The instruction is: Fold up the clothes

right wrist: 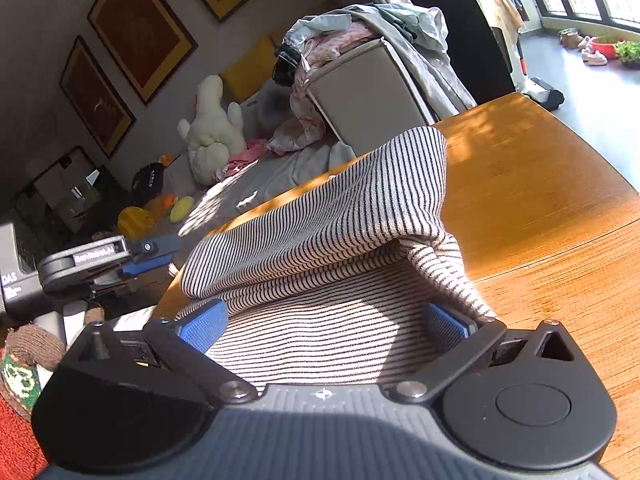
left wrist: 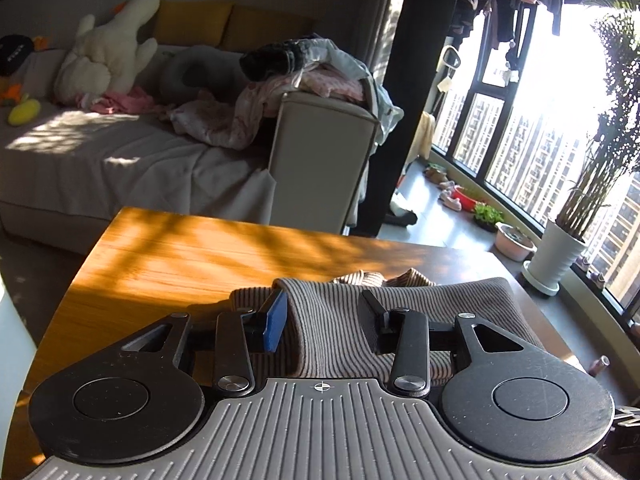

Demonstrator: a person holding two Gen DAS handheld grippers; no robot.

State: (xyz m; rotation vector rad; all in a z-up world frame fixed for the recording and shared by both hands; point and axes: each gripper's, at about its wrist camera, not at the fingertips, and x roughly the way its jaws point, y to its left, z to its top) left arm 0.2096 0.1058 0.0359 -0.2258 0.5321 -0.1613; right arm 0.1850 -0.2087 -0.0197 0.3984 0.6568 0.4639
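A striped knit garment (left wrist: 420, 308) lies folded over on the wooden table (left wrist: 168, 264). My left gripper (left wrist: 324, 316) is open, its fingers spread just above the garment's near fold. In the right wrist view the same striped garment (right wrist: 328, 216) lies bunched on the table (right wrist: 540, 208). My right gripper (right wrist: 324, 326) is open, its blue pads (right wrist: 202, 326) wide apart on either side of the cloth. The left gripper (right wrist: 132, 258) also shows at the left of that view.
A sofa (left wrist: 100, 160) behind the table holds a white plush toy (left wrist: 108, 52) and a pile of clothes (left wrist: 304, 76) on its armrest. Potted plants (left wrist: 560, 252) and bowls line the window at right. Framed pictures (right wrist: 140, 36) hang on the wall.
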